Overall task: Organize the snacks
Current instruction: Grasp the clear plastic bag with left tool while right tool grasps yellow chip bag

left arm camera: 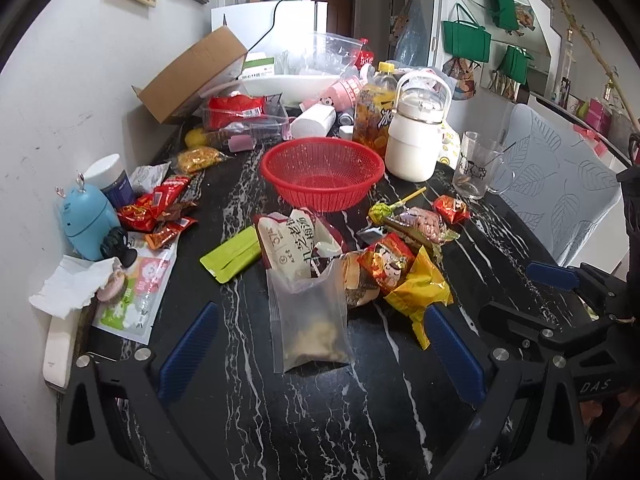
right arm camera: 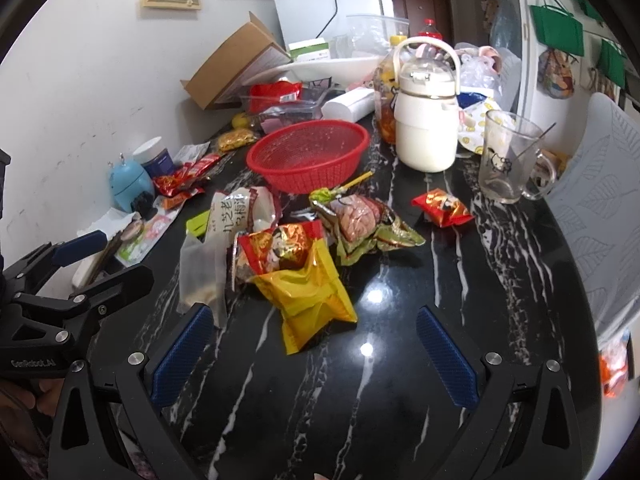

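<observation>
- Between the wide-spread fingers of the left gripper point(left arm camera: 320, 354), a frosted pouch point(left arm camera: 310, 316) is seen, apparently ungripped.
- Ahead of the right gripper point(right arm camera: 314, 354), spread wide and empty, a yellow packet point(right arm camera: 310, 292) is located.
- Beyond both, a red basket point(left arm camera: 322, 172) is positioned.

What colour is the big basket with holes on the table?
Red. The basket shows best in the right wrist view.

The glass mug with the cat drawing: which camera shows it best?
The right wrist view: the mug stands large and whole, with its handle, cat drawing and the spoon inside plain to see. The left wrist view shows the mug smaller and farther off, its drawing faint.
</observation>
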### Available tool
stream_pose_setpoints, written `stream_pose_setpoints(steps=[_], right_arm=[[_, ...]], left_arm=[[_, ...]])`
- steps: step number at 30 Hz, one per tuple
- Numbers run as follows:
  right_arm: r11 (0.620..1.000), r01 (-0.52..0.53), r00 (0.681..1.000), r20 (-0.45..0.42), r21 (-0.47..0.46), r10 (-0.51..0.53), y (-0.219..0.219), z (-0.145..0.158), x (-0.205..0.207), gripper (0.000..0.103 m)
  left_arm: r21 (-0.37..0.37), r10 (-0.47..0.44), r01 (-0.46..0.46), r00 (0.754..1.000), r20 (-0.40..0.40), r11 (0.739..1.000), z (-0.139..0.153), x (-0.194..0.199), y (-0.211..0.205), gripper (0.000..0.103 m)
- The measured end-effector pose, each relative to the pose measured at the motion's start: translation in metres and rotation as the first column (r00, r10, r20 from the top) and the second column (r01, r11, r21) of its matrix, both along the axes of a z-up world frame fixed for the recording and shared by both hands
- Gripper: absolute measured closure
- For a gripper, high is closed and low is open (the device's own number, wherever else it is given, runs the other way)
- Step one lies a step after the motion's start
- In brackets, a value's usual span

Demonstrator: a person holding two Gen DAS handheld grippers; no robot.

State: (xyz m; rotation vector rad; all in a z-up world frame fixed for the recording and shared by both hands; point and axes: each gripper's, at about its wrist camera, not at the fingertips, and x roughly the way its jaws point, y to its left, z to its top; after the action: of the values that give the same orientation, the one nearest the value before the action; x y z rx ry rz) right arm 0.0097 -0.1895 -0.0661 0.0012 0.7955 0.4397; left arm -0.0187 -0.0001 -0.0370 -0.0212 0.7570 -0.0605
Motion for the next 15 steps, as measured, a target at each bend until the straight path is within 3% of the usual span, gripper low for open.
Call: stream_pose_setpoints(steps=[15], right_arm=[[0.998, -0.055, 0.996, -0.070, -0.022, 0.053, 0.010, -0.037, 0.032, 0.000]], left_arm=[[-0.017, -0.017, 0.015, 0.994, -0.112, 1.000, -0.047, 0.033, 0.006, 0.002]])
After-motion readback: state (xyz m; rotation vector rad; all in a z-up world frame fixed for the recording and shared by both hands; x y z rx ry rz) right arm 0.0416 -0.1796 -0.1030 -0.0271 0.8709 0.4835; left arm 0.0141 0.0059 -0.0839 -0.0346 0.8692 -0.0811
